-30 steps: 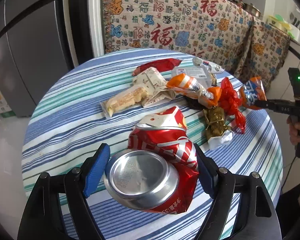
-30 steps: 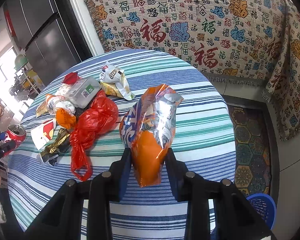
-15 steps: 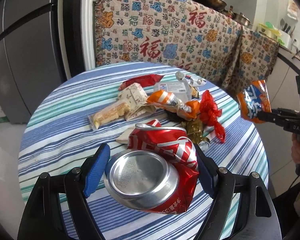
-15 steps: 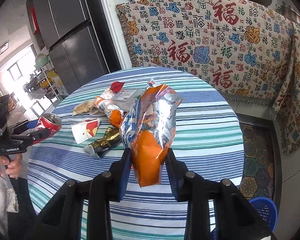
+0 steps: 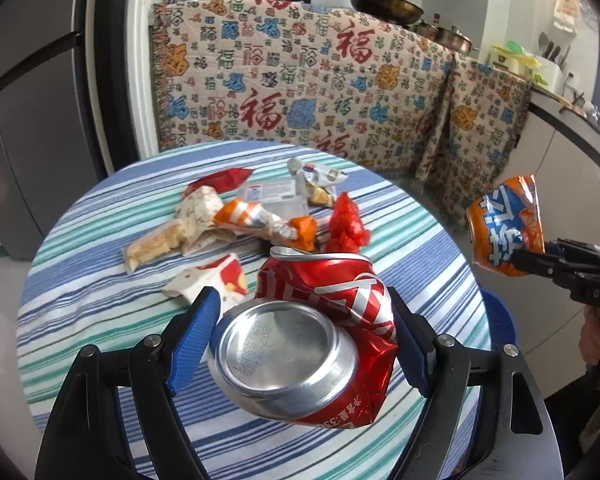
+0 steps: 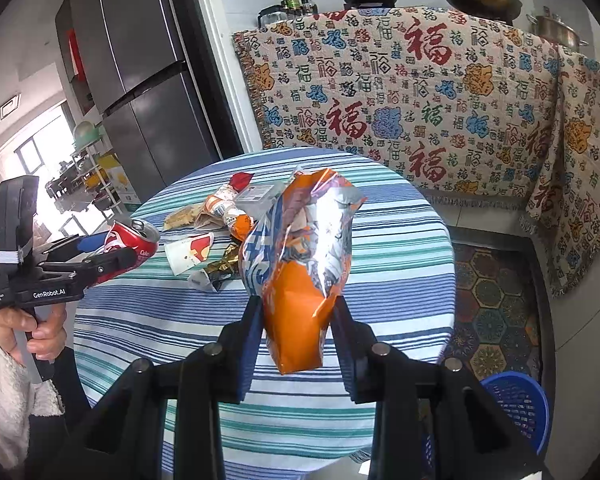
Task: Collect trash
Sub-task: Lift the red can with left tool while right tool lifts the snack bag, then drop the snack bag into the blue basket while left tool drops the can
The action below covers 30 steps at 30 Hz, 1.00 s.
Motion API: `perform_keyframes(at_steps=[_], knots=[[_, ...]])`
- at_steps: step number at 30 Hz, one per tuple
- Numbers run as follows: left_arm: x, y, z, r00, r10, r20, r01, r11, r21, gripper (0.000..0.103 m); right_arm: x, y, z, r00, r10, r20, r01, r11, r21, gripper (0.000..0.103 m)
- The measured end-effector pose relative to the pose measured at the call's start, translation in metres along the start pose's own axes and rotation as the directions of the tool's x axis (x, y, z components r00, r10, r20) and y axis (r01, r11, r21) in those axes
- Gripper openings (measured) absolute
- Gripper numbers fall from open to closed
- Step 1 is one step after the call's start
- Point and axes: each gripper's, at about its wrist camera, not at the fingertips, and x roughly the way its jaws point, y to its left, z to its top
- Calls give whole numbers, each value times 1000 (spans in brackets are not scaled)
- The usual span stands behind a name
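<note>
While both grippers hang above a round table (image 5: 100,248) draped in a blue, teal and white striped cloth, each one holds a piece of trash clear of the tabletop. Clamped wide between blue pads, the left gripper (image 5: 304,336) has hold of a crushed red soda can (image 5: 320,320), its silver base facing the camera and its dented side pressed against the right-hand pad. Seen from the right wrist view, that same can points toward the table from the left edge, with a hand (image 6: 40,328) in a white fleecy sleeve gripping the handle below. Closed much narrower, the right gripper (image 6: 296,316) pinches the lower part of an orange and blue snack bag (image 6: 300,264), which stands upright (its silvery inside shows at the torn top).

Left on the table in a loose cluster near the middle are the other scraps: a red plastic bag (image 5: 346,224), an orange and white wrapper (image 5: 256,218), a pale biscuit packet (image 5: 152,246), a white and red paper cup (image 6: 190,252) lying on its side, and a gold foil wrapper (image 6: 224,268). Beyond hangs a patterned cloth (image 6: 420,92) over a counter, and a blue basket (image 6: 516,404) sits on the floor at the lower right.
</note>
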Motion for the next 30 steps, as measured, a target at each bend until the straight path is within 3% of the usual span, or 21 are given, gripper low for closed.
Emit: perform_keyframes(at_steps=[7, 16, 22, 30], knots=[[22, -93, 25, 991, -129, -17, 130, 988, 77, 82, -52, -61, -24, 989, -146, 11, 145, 986, 85, 35], [85, -253, 33, 951, -282, -127, 303, 932, 198, 82, -95, -168, -82, 934, -348, -86, 358, 912, 200, 36], [122, -328, 22, 921, -340, -192, 379, 896, 232, 82, -102, -225, -119, 914, -386, -128, 407, 867, 288, 36], [166, -375, 10, 882, -384, -271, 441, 877, 193, 82, -94, -273, -153, 897, -392, -204, 440, 834, 334, 37]])
